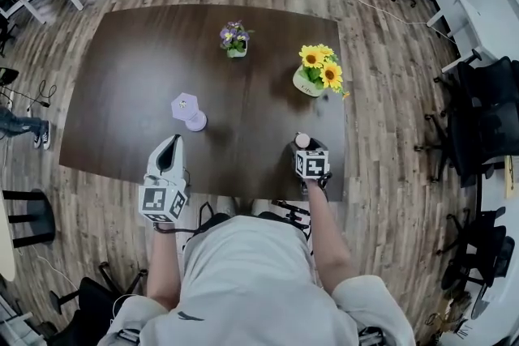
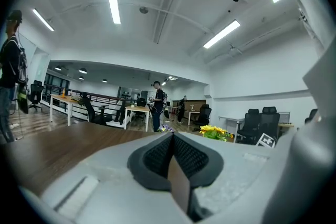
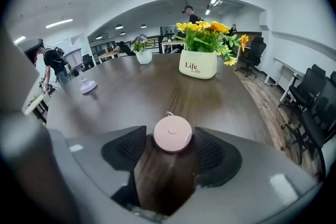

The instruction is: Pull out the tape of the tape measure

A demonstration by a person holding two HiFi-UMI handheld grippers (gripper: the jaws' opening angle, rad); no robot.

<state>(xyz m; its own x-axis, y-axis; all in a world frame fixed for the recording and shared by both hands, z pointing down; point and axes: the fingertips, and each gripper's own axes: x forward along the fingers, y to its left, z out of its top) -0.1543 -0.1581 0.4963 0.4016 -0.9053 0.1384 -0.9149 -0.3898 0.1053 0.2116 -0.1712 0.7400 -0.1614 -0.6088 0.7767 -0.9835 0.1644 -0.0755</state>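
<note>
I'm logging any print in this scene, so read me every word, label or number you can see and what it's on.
"Life", with a smaller "Life" under it: on the white flower pot.
Left marker cube, right marker cube: square patterns, no words.
Pink tape measure: no print to be seen.

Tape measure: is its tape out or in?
In. The tape measure shows only a small tab at its rim; no tape lies on the table.
</note>
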